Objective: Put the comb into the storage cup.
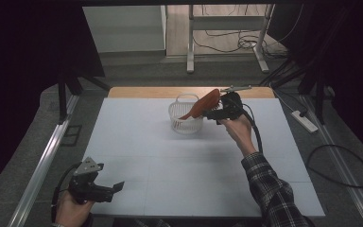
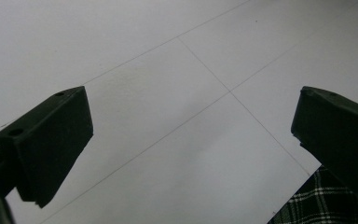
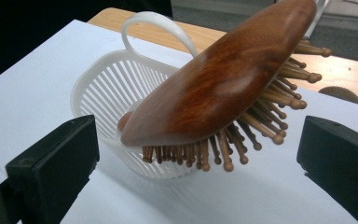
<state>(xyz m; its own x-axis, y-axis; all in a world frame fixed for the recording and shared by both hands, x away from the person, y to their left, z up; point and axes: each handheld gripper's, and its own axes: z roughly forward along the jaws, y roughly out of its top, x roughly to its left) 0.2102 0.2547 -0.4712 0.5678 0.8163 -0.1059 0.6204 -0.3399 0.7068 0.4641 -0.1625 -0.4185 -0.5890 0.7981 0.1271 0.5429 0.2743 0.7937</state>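
Note:
A wooden hairbrush (image 1: 203, 104) (image 3: 223, 84) leans in a small white slatted basket (image 1: 184, 119) (image 3: 100, 88), its handle down inside and its bristled head sticking out over the rim to the right. My right gripper (image 1: 213, 111) (image 3: 196, 158) sits just right of the basket, jaws wide open on either side of the brush head without touching it. My left gripper (image 1: 116, 187) (image 2: 191, 135) rests low at the near left corner of the white table (image 1: 170, 156), open and empty over bare surface.
The basket's looped handle (image 3: 156, 28) rises at its far side. A wooden strip (image 1: 146, 91) borders the table's far edge. A plaid sleeve (image 1: 274, 189) (image 2: 331, 200) crosses the near right. Cables (image 1: 340, 161) and a power strip (image 1: 304, 120) lie on the floor to the right.

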